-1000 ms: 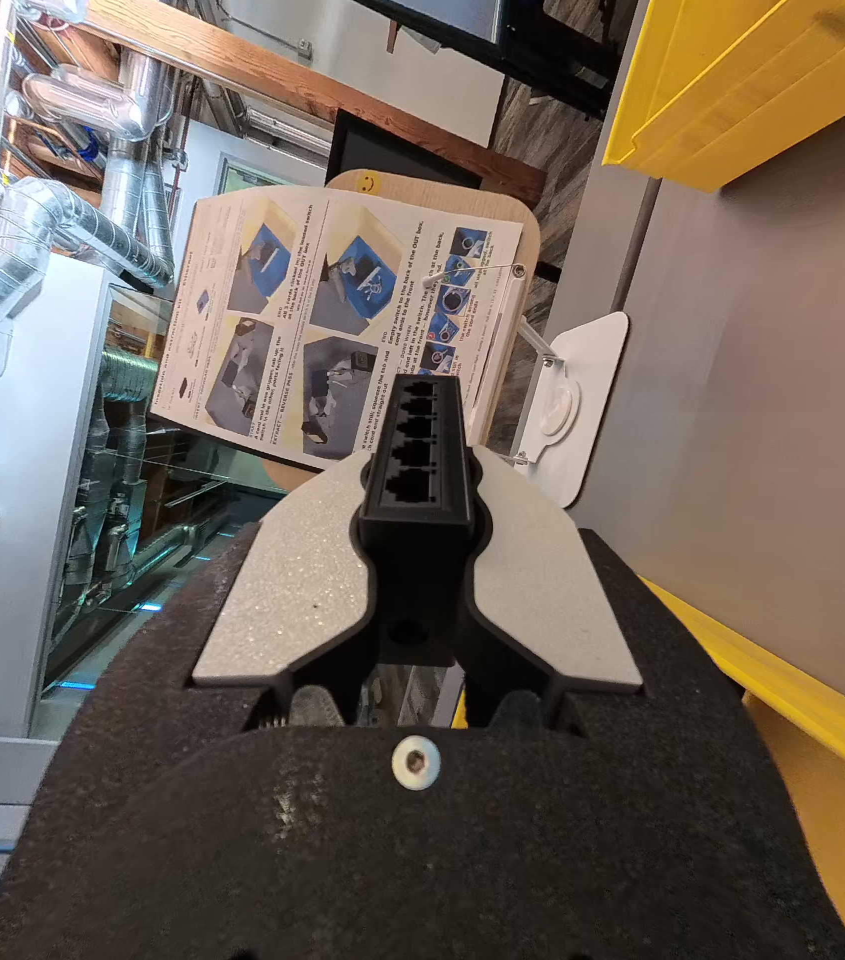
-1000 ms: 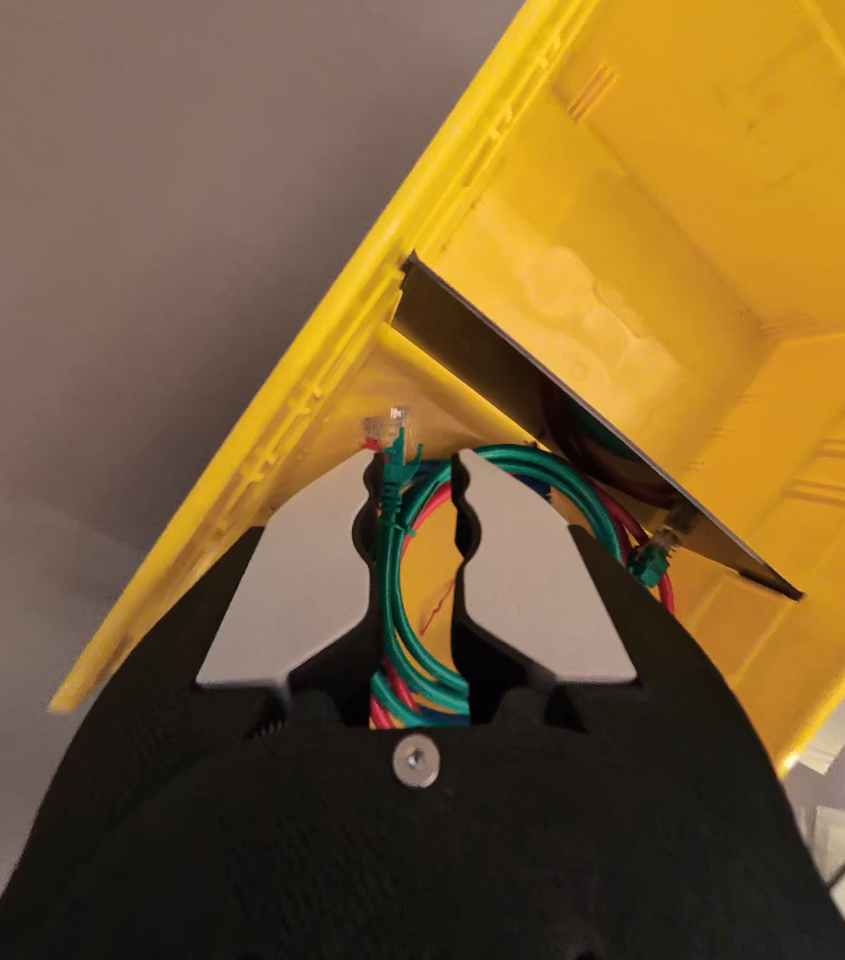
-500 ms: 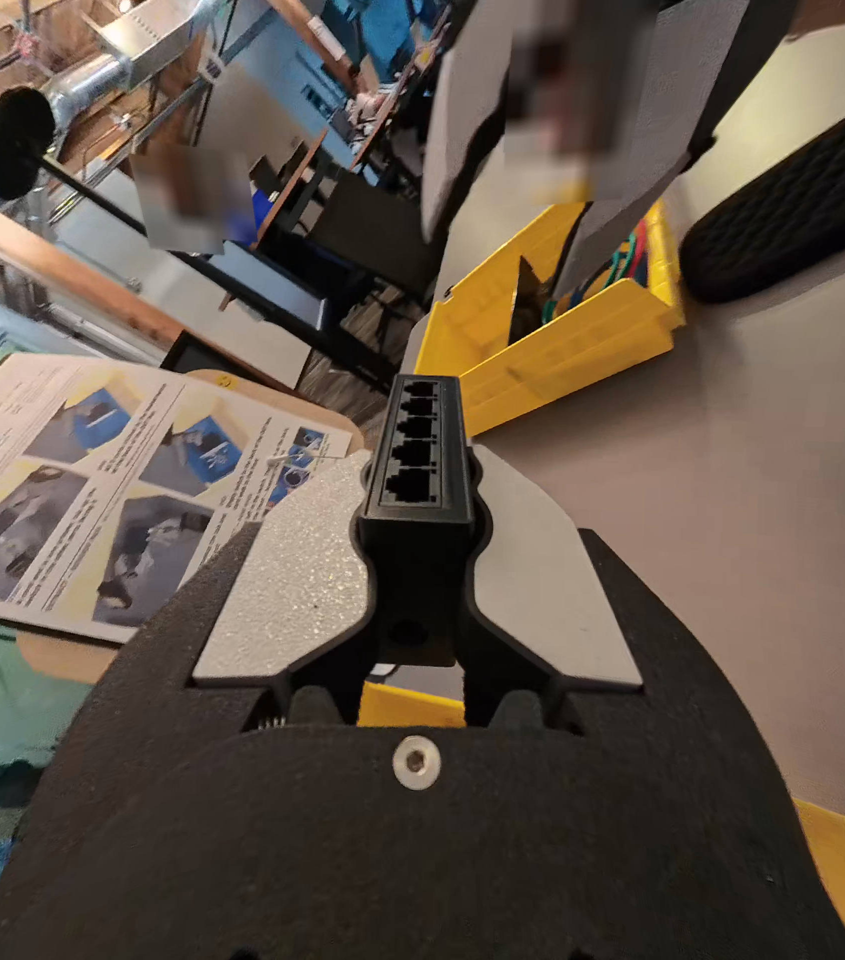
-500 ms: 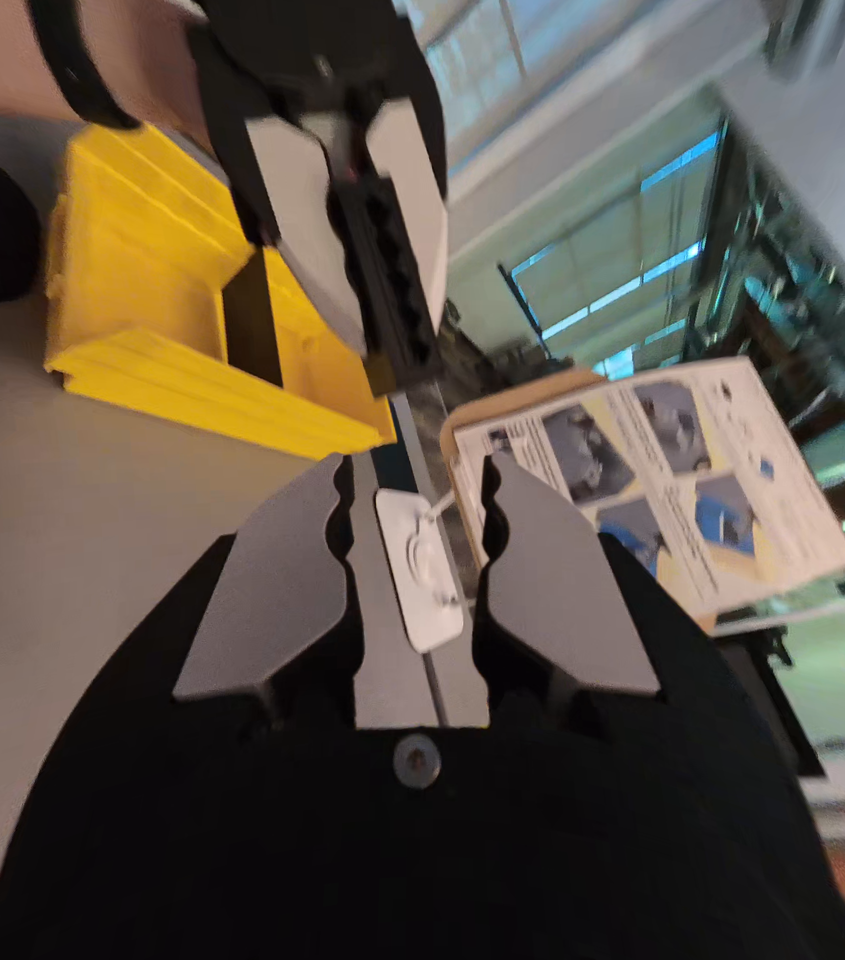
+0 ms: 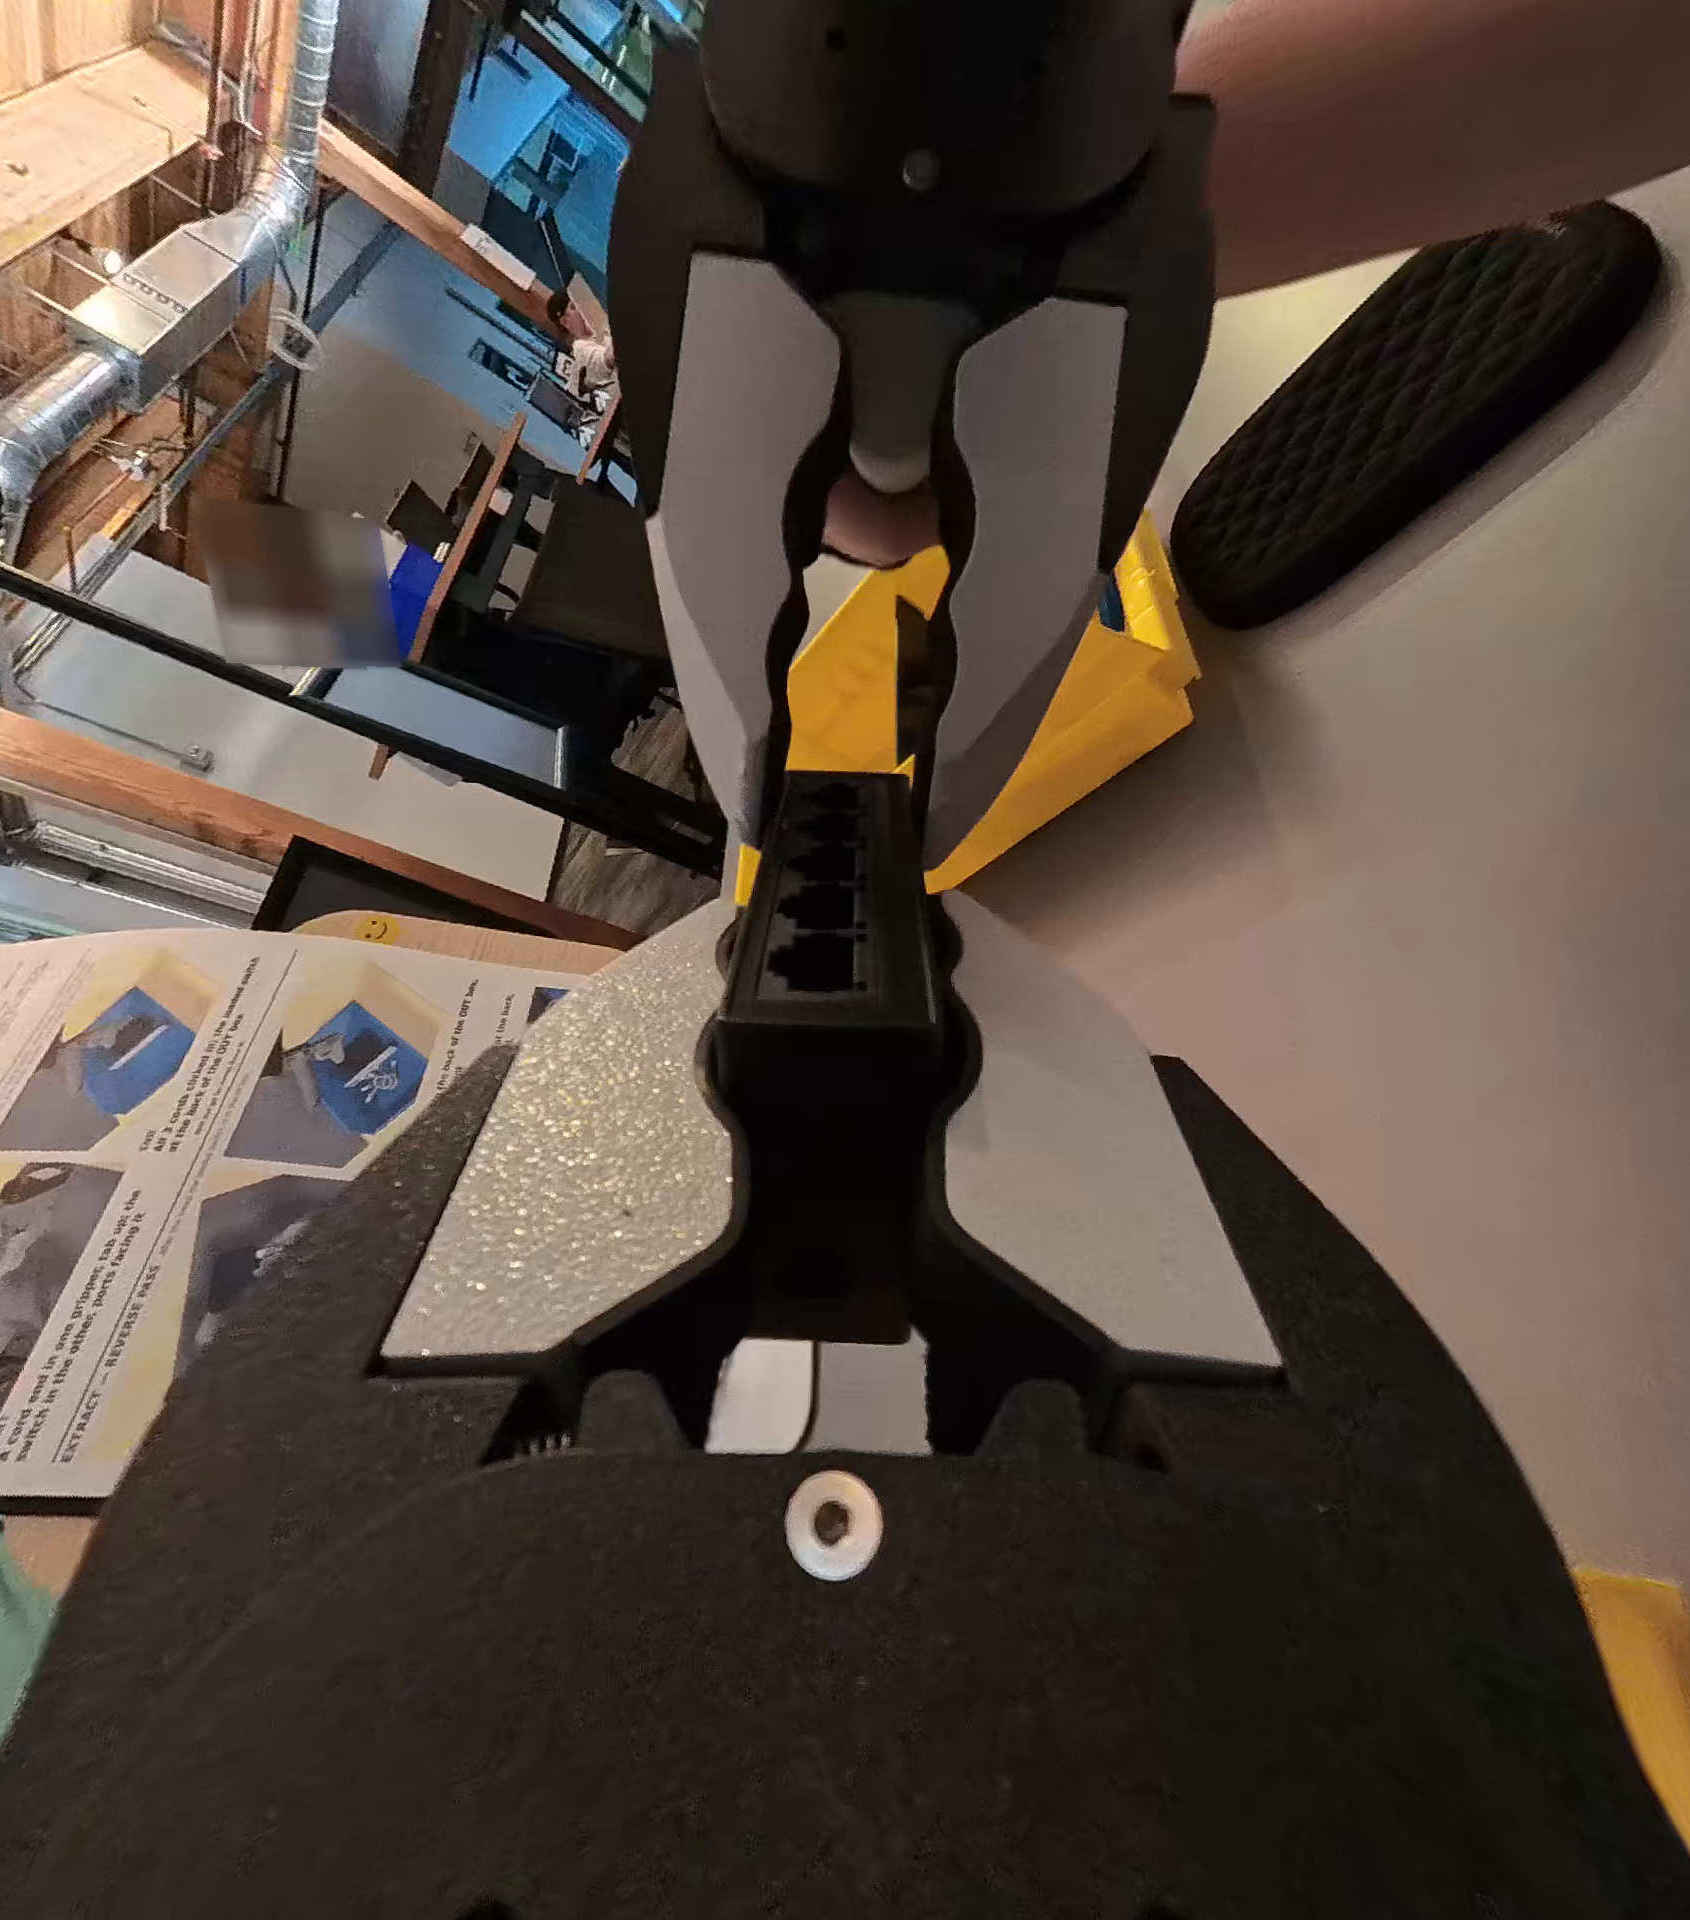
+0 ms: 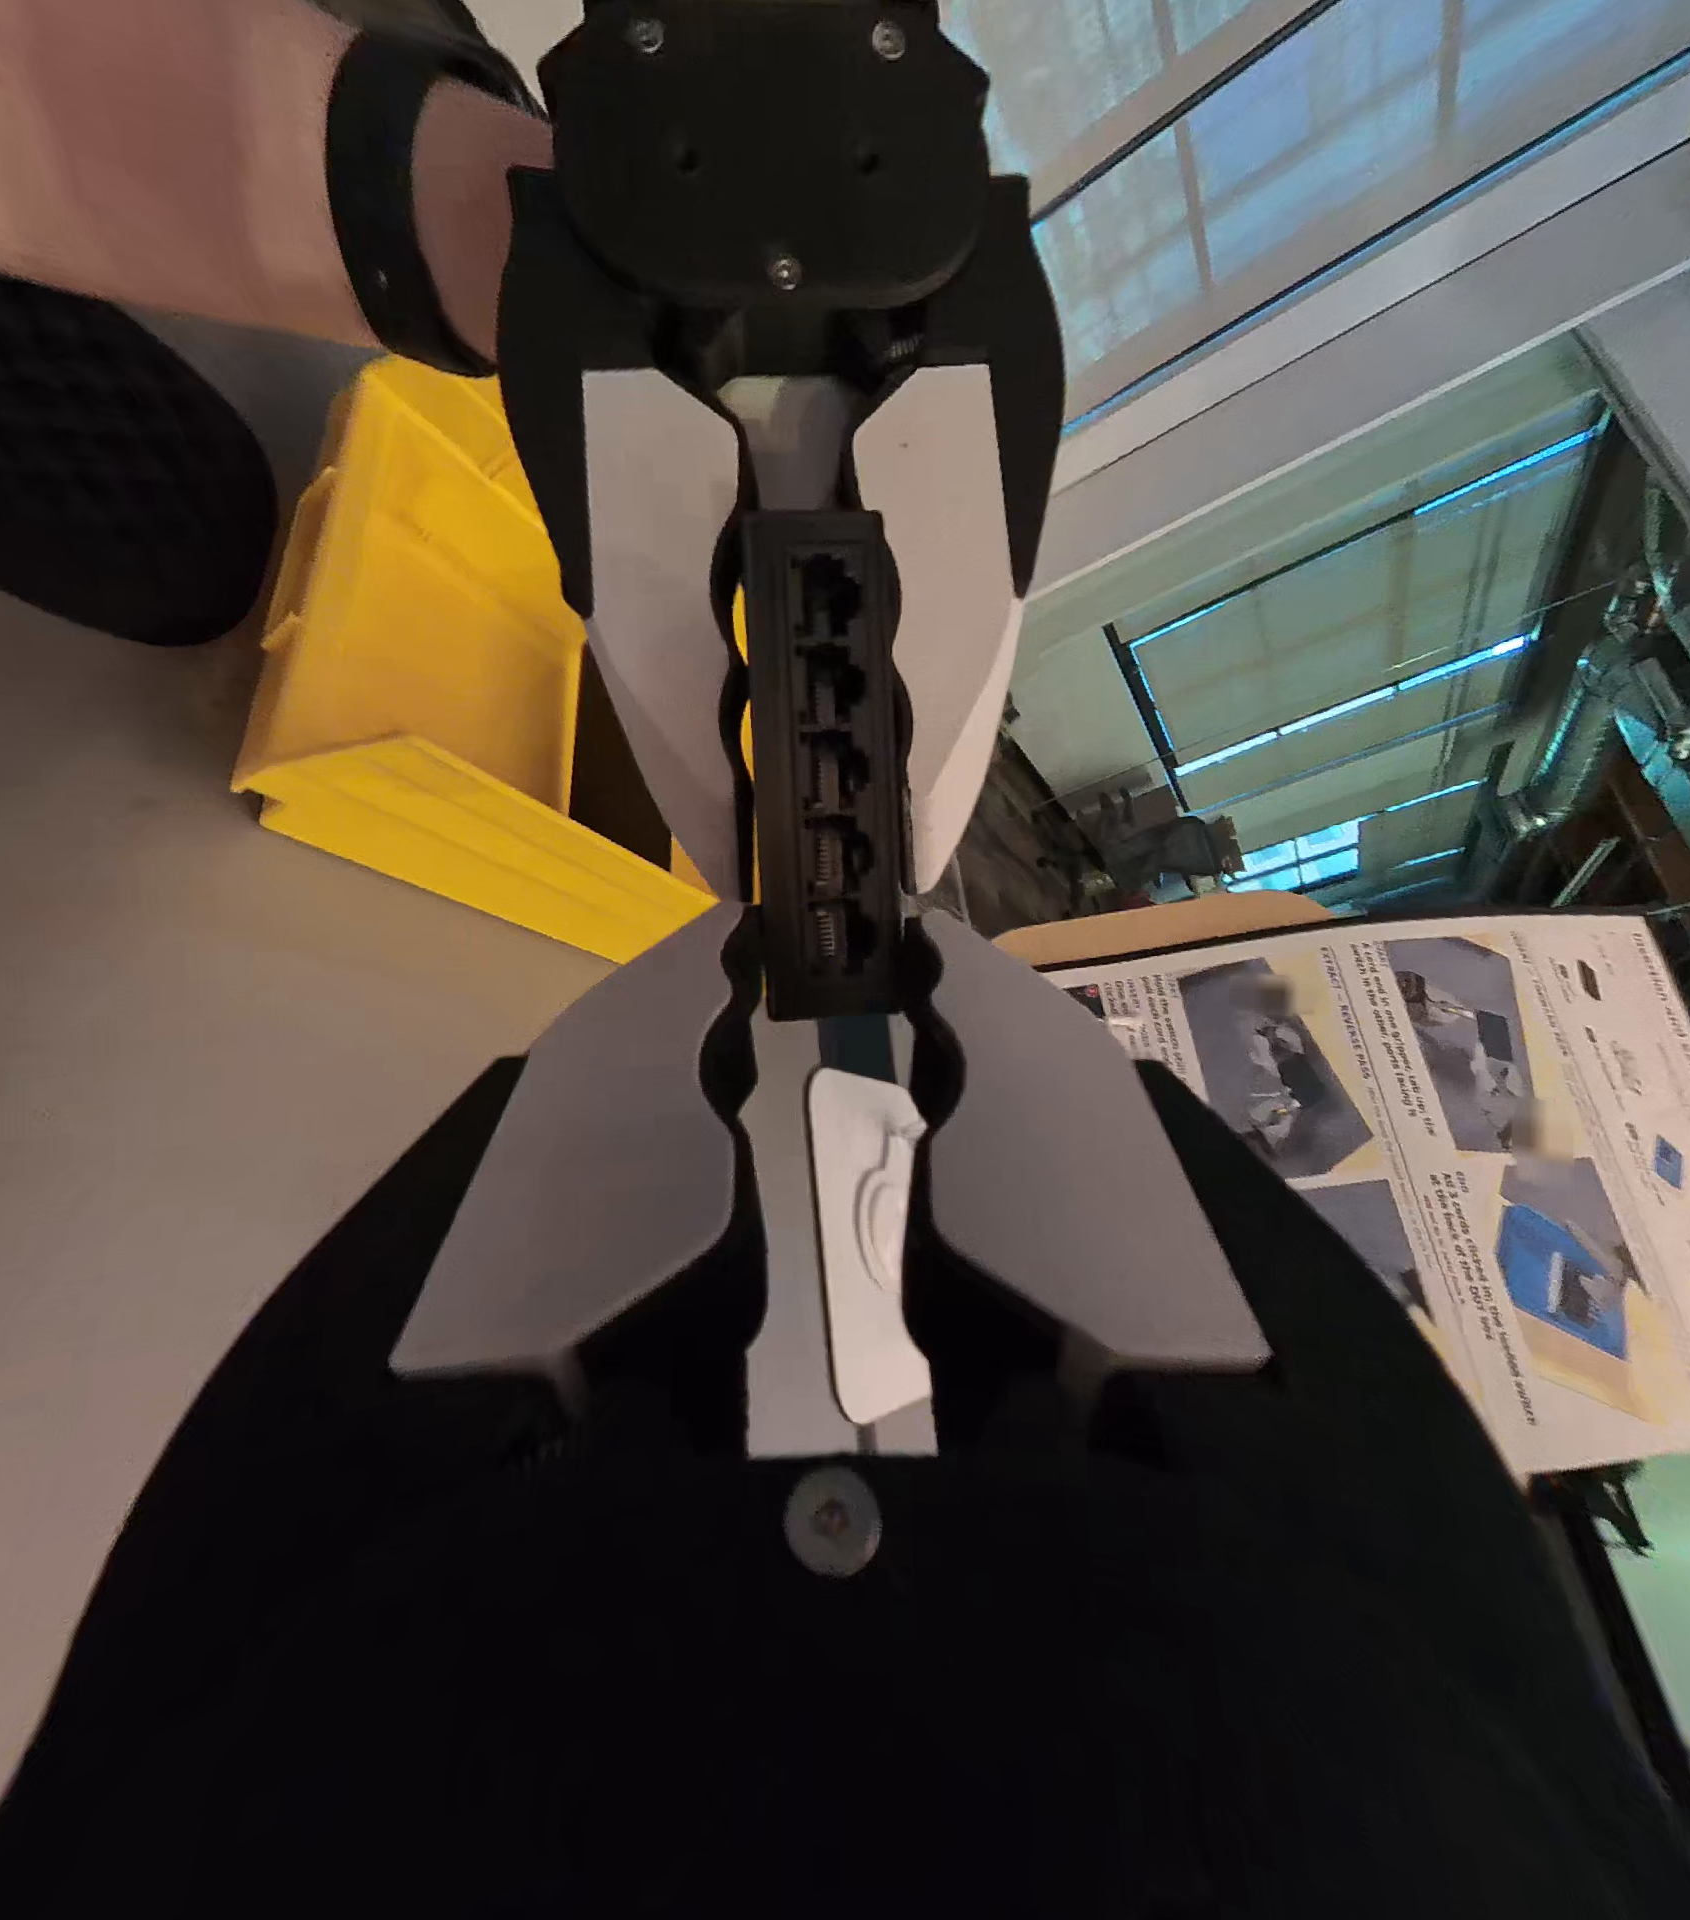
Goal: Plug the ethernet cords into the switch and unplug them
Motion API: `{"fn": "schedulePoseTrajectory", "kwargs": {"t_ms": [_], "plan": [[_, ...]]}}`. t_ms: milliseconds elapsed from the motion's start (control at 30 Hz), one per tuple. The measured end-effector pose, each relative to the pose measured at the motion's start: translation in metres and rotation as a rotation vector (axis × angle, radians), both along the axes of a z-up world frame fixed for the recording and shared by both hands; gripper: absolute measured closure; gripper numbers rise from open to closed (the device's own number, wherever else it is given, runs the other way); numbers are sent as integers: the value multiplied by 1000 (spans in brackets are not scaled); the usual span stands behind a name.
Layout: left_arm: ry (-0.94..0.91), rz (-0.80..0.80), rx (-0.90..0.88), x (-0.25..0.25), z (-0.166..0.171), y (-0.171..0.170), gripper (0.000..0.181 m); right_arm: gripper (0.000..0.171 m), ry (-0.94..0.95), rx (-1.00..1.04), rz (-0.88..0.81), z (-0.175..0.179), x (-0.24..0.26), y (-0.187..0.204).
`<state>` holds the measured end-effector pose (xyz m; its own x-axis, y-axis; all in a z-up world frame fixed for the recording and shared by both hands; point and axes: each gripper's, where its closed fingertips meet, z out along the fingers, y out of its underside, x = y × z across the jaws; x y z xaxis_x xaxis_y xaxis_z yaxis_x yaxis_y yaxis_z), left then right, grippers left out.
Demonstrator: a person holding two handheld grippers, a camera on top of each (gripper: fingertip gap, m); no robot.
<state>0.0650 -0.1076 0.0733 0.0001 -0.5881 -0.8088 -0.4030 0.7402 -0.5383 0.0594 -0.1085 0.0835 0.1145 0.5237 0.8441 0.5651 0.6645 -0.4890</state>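
Observation:
A black switch (image 5: 836, 935) with a row of empty ports is clamped in my left gripper (image 5: 836, 914), held in the air above the grey table. My right gripper (image 6: 833, 925) faces it head-on. Its jaws have closed in on the switch's free end (image 6: 830, 769), one fingertip on each side. From the left wrist view the right gripper (image 5: 841, 836) comes down from the top onto the switch's far end. The left gripper (image 6: 825, 883) shows opposite in the right wrist view. No ethernet cord shows in either view.
A yellow bin (image 5: 1080, 748) stands on the grey table (image 5: 1443, 1039) behind the grippers, also in the right wrist view (image 6: 425, 727). A black round pad (image 5: 1412, 405) lies beside it. An instruction sheet (image 6: 1443, 1143) stands on a white stand (image 6: 867, 1247). Another yellow bin (image 5: 1672, 1714) is near. Left and right tips are no more than a few centimetres apart.
My right gripper left the bin and its coiled cords, swung round to face the left gripper and narrowed its jaws around the switch's end. My left gripper turned, keeping hold of the switch.

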Motion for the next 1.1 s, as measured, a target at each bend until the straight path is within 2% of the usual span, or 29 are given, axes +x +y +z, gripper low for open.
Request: {"fn": "schedulePoseTrajectory", "kwargs": {"t_ms": [167,333,500,600,767,833,933,1100], "plan": [[-34,61,80,-5,4,13,147,145,-33,126,-55,6,5,-3],[-27,82,124,-5,1,17,151,145,-65,174,-80,9,13,-7],[-1,117,122,-3,-1,20,152,144,-57,150,-114,7,20,-5],[-14,96,127,4,1,14,152,137,-60,165,-131,5,15,-4],[-1,89,117,8,-5,11,151,143,-97,157,-147,-2,13,0],[-19,159,113,3,-2,22,152,143,-111,144,-152,1,19,4],[-3,332,114,-28,7,50,151,143,-153,165,-239,20,56,24],[-92,388,81,-75,34,60,166,143,-265,184,-436,46,160,82]]}}
